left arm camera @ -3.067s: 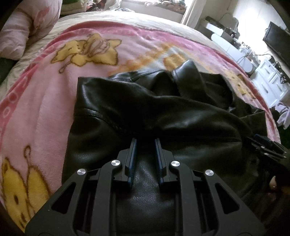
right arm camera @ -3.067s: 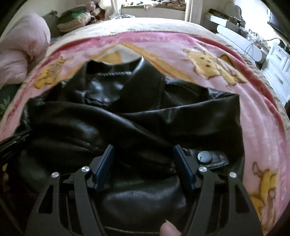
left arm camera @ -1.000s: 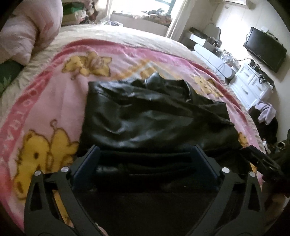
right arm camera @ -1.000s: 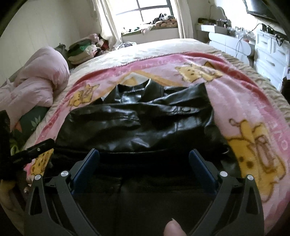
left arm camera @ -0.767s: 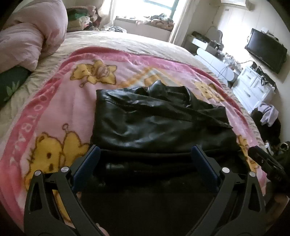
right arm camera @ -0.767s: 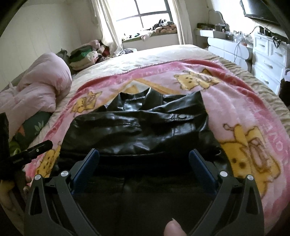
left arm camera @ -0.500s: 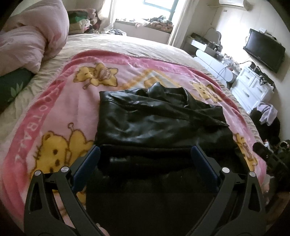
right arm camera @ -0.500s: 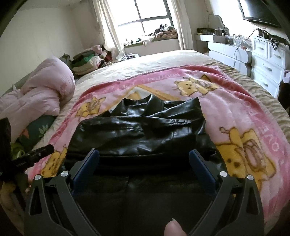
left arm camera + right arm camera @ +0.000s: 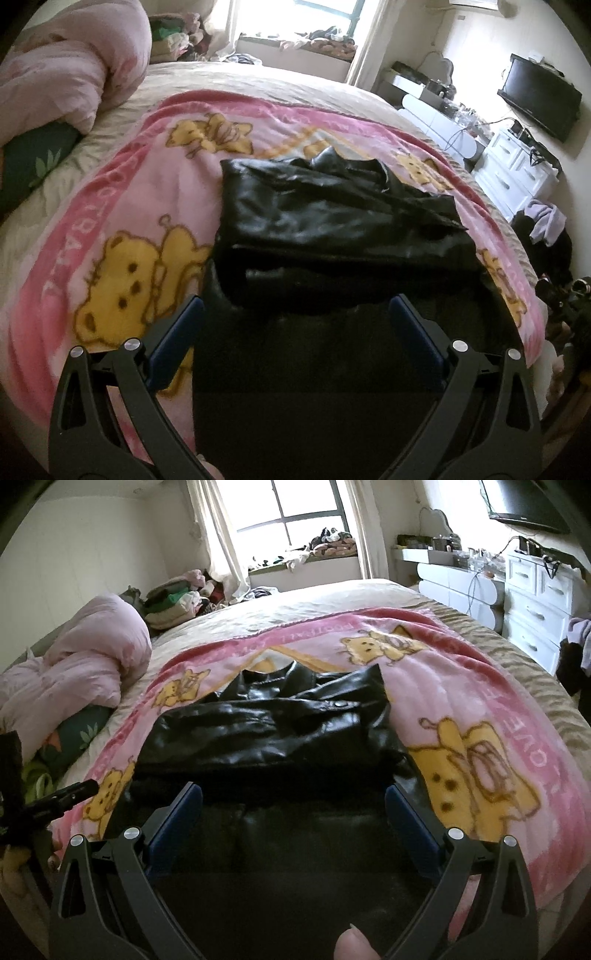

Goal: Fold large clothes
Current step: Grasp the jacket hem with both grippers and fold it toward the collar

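The jacket (image 9: 332, 221) is seen lying folded into a compact stack on the middle of the blanket (image 9: 147, 206). Both the left gripper (image 9: 295, 332) and right gripper (image 9: 293, 812) are spread wide, holding nothing. The folding is judged nearly done; only tidying seems left

We note bare pink blanket (image 9: 155, 206) on both sides of the folded jacket (image 9: 332, 221); heaped pink duvet (image 9: 74, 672) blocks the bed's left; white dresser (image 9: 535, 602) crowds right.
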{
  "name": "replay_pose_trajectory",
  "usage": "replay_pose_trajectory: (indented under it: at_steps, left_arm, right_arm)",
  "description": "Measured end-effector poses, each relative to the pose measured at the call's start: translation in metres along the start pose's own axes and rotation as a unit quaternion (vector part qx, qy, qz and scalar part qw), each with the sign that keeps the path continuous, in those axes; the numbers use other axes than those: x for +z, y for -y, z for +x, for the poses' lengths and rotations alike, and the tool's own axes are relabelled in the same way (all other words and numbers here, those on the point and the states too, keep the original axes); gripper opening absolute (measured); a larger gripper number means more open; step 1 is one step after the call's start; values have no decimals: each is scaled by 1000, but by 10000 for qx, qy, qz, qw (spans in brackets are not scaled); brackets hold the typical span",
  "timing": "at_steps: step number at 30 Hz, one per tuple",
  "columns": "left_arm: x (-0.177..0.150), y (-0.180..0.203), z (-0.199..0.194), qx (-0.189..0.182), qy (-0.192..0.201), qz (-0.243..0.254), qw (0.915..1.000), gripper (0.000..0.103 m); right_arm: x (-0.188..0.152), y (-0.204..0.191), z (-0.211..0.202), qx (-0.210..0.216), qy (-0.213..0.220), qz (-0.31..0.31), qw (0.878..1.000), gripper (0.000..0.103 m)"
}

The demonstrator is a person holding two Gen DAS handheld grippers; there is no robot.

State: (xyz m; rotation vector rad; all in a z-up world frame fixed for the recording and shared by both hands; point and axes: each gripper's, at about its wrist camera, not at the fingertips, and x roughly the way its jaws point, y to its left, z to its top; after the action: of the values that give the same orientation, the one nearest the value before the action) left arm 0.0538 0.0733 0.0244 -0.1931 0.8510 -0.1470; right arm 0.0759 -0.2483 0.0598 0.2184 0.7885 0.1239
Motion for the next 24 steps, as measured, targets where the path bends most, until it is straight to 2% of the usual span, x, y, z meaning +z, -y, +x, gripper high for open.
replay_pose_trajectory:
  at_steps: [5,24]
  left_arm:
    - [-11,-8,-4,89,-59,29,9999,94]
    - [-74,-44,-2,327,-710,-60,9969,94]
  right_arm:
    - [-12,8,-5,100,-136,59,9998,99]
    - [-66,42,-7,-266,-866,-158,9958,99]
